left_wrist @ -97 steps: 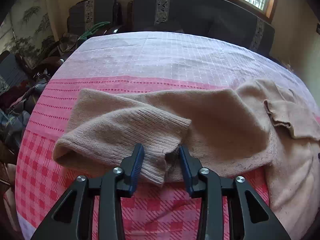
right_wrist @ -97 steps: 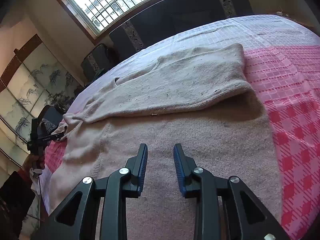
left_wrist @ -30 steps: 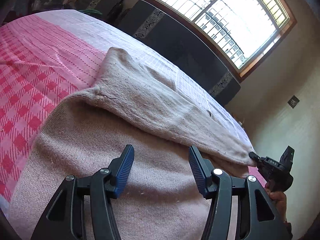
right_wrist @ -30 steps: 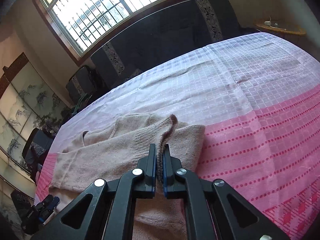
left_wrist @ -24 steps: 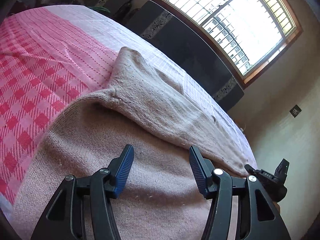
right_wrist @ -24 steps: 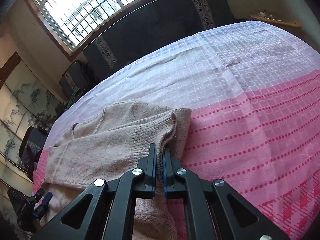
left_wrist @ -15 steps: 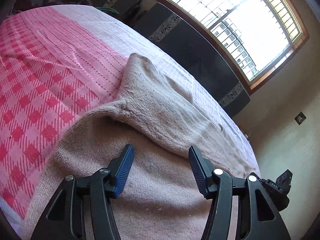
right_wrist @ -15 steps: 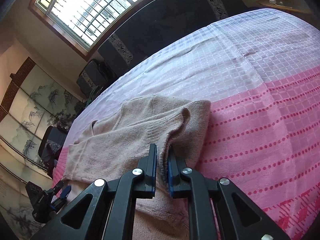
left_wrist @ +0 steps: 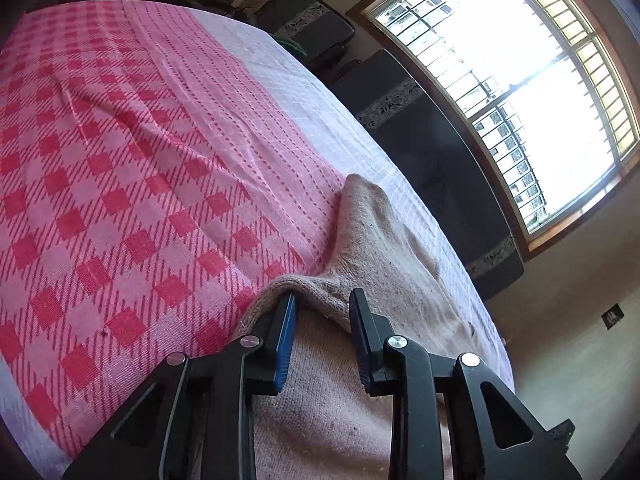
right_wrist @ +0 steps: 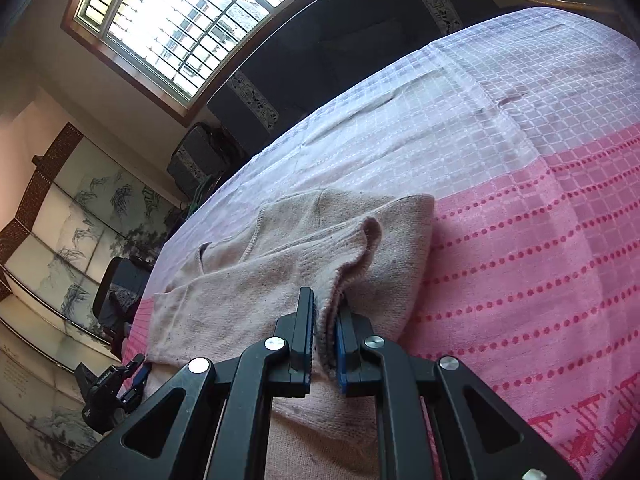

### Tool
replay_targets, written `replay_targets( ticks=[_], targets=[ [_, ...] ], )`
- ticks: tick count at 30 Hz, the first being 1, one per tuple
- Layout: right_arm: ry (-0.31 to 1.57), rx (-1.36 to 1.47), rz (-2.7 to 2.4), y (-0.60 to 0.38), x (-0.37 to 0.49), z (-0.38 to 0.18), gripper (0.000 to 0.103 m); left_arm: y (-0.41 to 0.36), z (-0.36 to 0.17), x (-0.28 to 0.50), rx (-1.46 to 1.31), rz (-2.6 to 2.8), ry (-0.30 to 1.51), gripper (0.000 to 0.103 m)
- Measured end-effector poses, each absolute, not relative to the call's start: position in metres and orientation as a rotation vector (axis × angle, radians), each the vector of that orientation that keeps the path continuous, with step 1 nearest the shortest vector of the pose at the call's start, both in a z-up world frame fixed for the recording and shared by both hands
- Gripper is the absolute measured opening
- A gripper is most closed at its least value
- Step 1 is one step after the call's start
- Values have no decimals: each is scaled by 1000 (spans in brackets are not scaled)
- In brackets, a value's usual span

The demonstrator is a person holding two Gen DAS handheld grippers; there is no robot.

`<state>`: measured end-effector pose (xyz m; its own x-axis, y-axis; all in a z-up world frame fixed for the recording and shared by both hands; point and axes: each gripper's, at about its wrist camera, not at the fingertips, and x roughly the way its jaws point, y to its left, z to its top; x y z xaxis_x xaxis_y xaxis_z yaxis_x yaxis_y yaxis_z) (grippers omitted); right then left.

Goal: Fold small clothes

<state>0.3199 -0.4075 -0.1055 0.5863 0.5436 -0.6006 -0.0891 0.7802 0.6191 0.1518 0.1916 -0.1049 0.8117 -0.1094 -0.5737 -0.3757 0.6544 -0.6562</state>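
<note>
A beige knit sweater (left_wrist: 384, 280) lies on a pink checked bedspread (left_wrist: 120, 160). In the left wrist view my left gripper (left_wrist: 322, 300) is open, its jaws straddling the folded left edge of the sweater where a sleeve lies across the body. In the right wrist view the sweater (right_wrist: 280, 272) shows with its right sleeve folded inward. My right gripper (right_wrist: 325, 312) has its jaws close together around the ribbed sleeve cuff (right_wrist: 344, 276), with a small gap showing. The left gripper also shows small at the lower left of the right wrist view (right_wrist: 140, 368).
The bedspread (right_wrist: 540, 200) turns pale lilac toward the far side. Dark sofas (right_wrist: 340, 40) stand beyond the bed under a bright barred window (left_wrist: 520, 60). A painted folding screen (right_wrist: 60, 240) stands at the left of the right wrist view.
My left gripper has moved left to the sweater's folded left edge and its jaws have narrowed. My right gripper has slackened slightly on the sleeve cuff and carried it over the sweater body.
</note>
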Motion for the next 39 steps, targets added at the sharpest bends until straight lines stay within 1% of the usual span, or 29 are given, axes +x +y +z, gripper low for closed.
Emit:
replay_targets(
  ticks=[3,4,5,7,10,11,13,14,15,19,21,23,24,25,26,28,31,35,37,39],
  targets=[
    [882,628,384,-416,319,-111,12,180,-93,146,-756,217,603,30],
    [880,647,383,-419,318,-111,12,176,-90,146,-724,224,600,35],
    [878,661,377,-422,318,-111,12,173,-88,147,-699,226,601,38],
    [877,684,349,-429,316,-110,12,169,-86,149,-668,232,602,39],
    [916,674,303,-431,318,-113,12,169,-90,158,-657,257,656,46],
    [936,677,305,-431,320,-117,11,170,-92,161,-663,255,668,45],
    [957,677,302,-432,322,-120,8,169,-91,161,-649,270,666,45],
    [962,678,302,-433,322,-120,8,168,-92,162,-644,273,669,45],
    [956,680,307,-434,321,-117,11,168,-92,162,-643,272,670,45],
    [866,729,374,-443,286,-98,15,173,-92,159,-703,135,673,46],
    [847,711,449,-442,255,-86,23,174,-88,151,-732,2,717,46],
    [839,628,543,-435,215,-75,40,169,-78,135,-717,-115,735,46],
    [838,573,573,-433,193,-71,46,166,-71,124,-685,-156,738,46],
    [840,527,590,-434,171,-69,60,162,-65,113,-638,-188,744,48],
    [843,495,599,-436,150,-69,64,158,-59,101,-579,-205,749,50],
    [867,489,612,-445,111,-77,65,151,-48,73,-483,-230,735,54],
    [876,471,598,-453,60,-88,64,150,-42,29,-439,-301,707,54],
    [899,445,567,-451,29,-106,60,155,-53,-10,-418,-317,743,54],
    [919,455,550,-447,28,-113,50,164,-61,-24,-466,-325,754,54],
    [926,433,526,-443,28,-114,48,174,-68,-39,-507,-305,745,54]
  ],
)
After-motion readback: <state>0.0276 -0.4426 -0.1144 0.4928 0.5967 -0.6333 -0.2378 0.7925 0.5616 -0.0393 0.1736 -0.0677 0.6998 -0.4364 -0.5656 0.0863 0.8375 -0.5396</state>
